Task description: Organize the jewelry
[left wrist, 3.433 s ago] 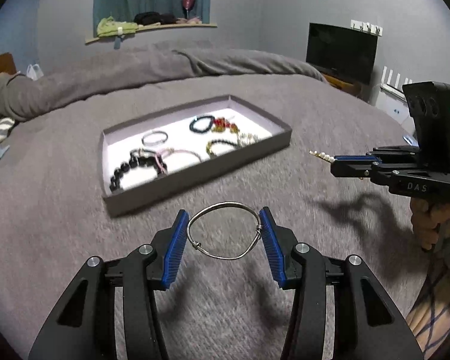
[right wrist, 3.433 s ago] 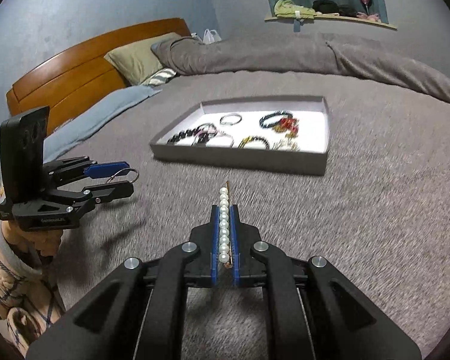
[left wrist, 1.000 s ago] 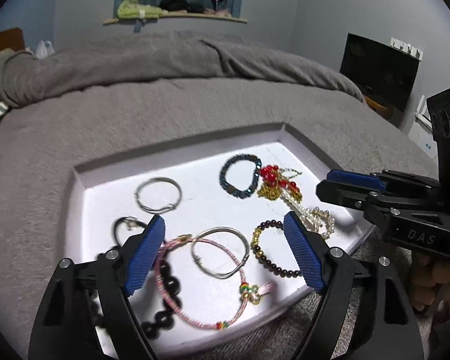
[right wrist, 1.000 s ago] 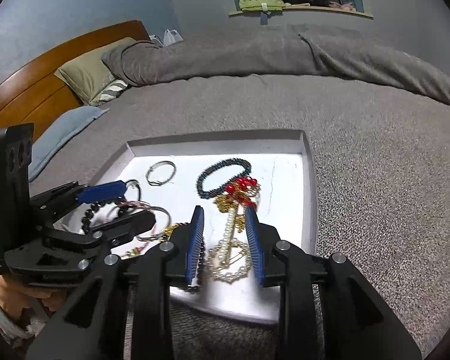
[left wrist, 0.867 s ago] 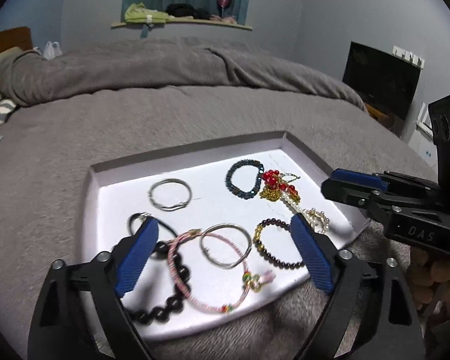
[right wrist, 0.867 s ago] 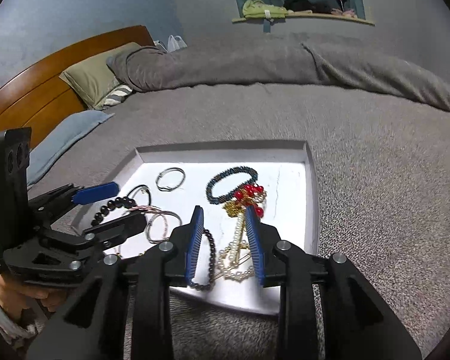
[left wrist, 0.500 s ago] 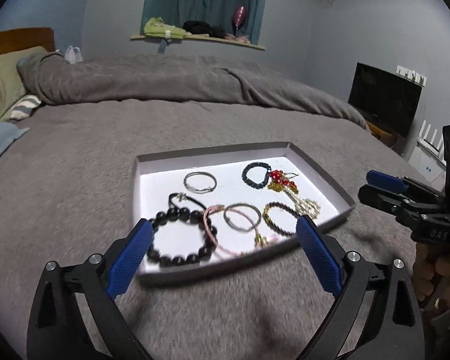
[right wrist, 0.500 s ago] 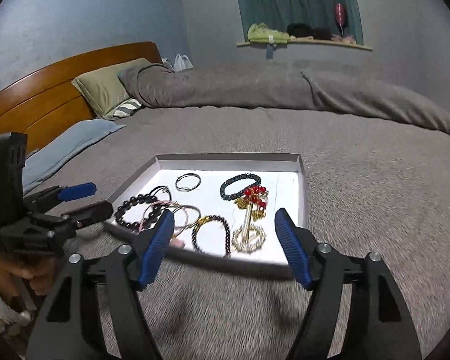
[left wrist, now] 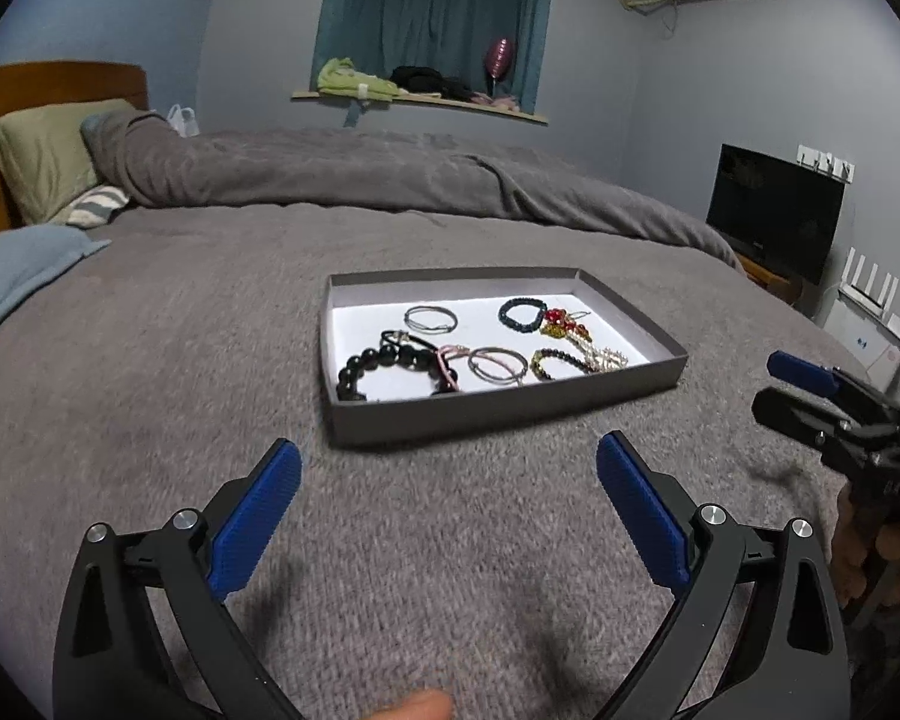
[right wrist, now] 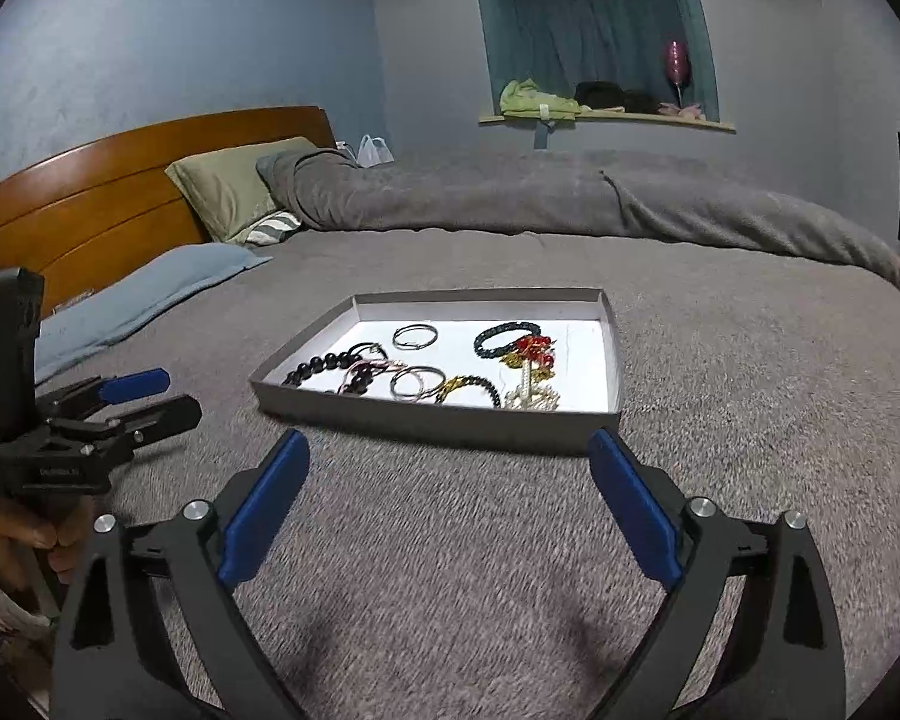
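A shallow grey tray [left wrist: 510,405] with a white floor lies on the grey bed; it also shows in the right wrist view [right wrist: 438,423]. In it lie several bracelets: a black bead bracelet [left wrist: 384,360], a silver bangle [left wrist: 497,365], a pearl piece [right wrist: 531,397] and a dark beaded bracelet [right wrist: 501,339]. My left gripper [left wrist: 450,465] is open and empty, short of the tray's near wall. My right gripper [right wrist: 447,459] is open and empty, also short of the tray. Each gripper shows in the other's view, the left gripper [right wrist: 150,399] and the right gripper [left wrist: 792,384].
The grey bedspread [left wrist: 150,390] stretches all around the tray. A rolled grey duvet [left wrist: 360,174], pillows [right wrist: 234,186] and a wooden headboard [right wrist: 90,192] lie beyond. A TV [left wrist: 774,210] stands at the right.
Both grippers let go of their jewelry inside the tray, opened wide and pulled back toward me. The silver bangle and the pearl piece now lie in the tray.
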### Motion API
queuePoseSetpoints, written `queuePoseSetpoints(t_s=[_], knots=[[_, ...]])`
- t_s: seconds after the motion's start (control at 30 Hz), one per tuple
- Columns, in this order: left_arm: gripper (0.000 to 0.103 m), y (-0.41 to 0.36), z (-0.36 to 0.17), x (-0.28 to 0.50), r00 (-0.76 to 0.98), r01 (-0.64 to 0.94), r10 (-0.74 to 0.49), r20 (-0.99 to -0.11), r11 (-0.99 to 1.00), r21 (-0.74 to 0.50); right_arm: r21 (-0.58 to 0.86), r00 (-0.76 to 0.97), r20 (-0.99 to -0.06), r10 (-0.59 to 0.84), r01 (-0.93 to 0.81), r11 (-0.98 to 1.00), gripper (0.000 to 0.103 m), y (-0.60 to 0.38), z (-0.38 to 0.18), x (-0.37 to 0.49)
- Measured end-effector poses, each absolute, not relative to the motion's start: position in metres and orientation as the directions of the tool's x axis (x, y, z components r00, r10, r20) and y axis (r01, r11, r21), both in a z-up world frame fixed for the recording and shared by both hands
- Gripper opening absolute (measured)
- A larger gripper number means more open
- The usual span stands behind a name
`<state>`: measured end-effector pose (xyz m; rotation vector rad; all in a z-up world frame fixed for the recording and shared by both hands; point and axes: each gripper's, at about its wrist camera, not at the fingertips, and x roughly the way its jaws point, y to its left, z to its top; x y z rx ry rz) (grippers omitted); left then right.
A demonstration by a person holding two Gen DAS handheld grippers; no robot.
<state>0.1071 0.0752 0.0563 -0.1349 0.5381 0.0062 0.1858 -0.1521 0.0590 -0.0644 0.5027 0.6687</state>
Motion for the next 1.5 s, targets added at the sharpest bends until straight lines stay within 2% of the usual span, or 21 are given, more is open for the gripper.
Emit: queuePoseSetpoints(t_s=[0.4, 1.5], knots=[[0.098, 0.071, 0.054, 0.097, 0.859, -0.067, 0.001, -0.512, 0.992, -0.110, 0.070, 0.696, -0.433, 0.573, -0.608, 0.791, 0.097, -0.151, 0.063, 0.168], [0.098, 0.059, 0.051, 0.095, 0.877, -0.080, 0.049, -0.479, 0.996, -0.044, 0.055, 0.705, -0.437, 0.559, -0.599, 0.799, 0.097, -0.149, 0.059, 0.168]])
